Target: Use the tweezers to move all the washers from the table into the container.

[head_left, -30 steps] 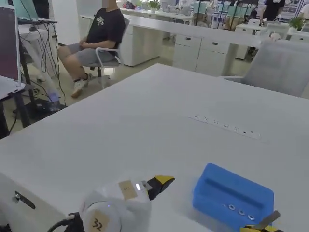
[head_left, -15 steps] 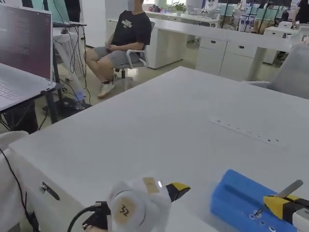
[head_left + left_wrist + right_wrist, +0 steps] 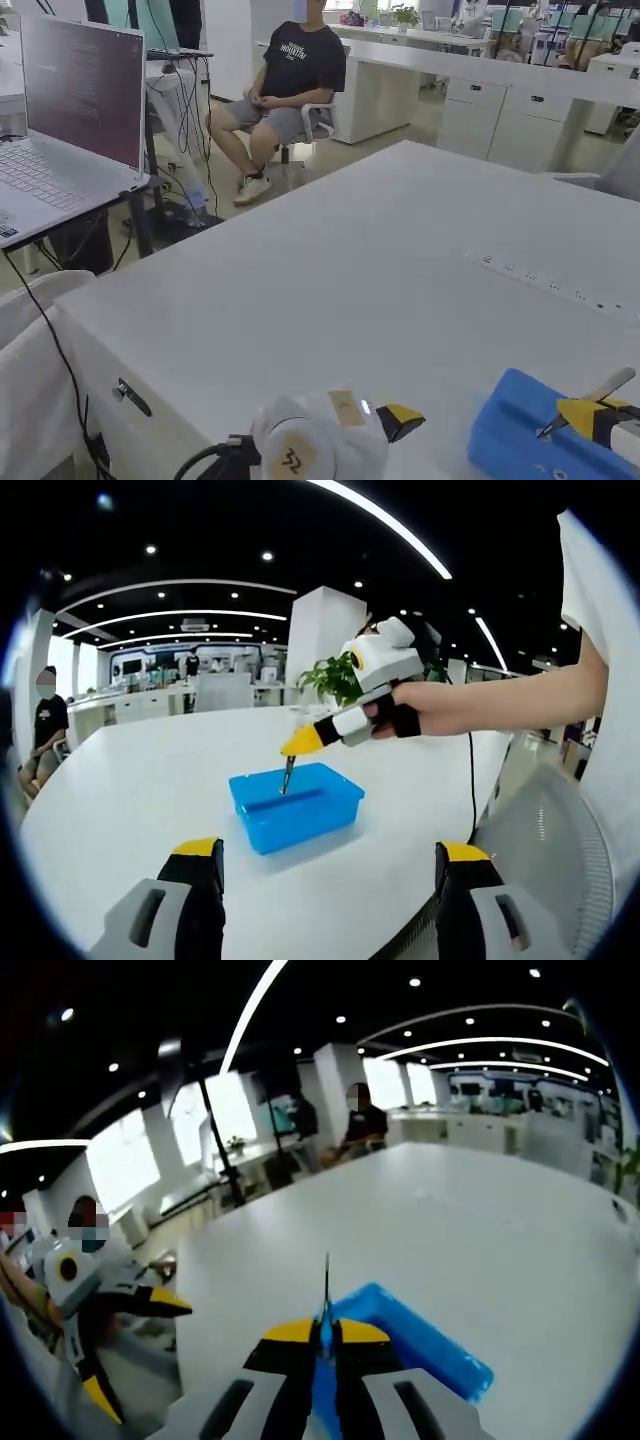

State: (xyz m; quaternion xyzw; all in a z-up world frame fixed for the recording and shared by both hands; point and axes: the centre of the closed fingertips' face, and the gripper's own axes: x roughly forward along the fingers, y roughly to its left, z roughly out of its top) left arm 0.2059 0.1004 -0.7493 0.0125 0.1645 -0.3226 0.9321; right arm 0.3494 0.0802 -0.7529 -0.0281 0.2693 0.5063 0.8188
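The blue container (image 3: 515, 428) sits on the white table near its front edge. My right gripper (image 3: 578, 412) hangs over it, shut on the metal tweezers (image 3: 600, 388). In the left gripper view the tweezers (image 3: 287, 774) point down into the blue container (image 3: 300, 815) from the right gripper (image 3: 303, 742). In the right gripper view the jaws of the right gripper (image 3: 322, 1332) are closed on the tweezers (image 3: 325, 1295), above the container (image 3: 425, 1348). My left gripper (image 3: 405, 420) stays left of the container, and its own view shows the left gripper (image 3: 328, 850) open and holding nothing.
The white table (image 3: 380, 270) stretches far ahead, with a power strip (image 3: 550, 283) at the back right. A laptop (image 3: 70, 110) stands on a side desk to the left. A person (image 3: 285, 90) sits on a chair beyond the table.
The head camera has swung, bringing the laptop into view. The right gripper with the tweezers has come up from the container's near edge to over it. The left gripper keeps its place.
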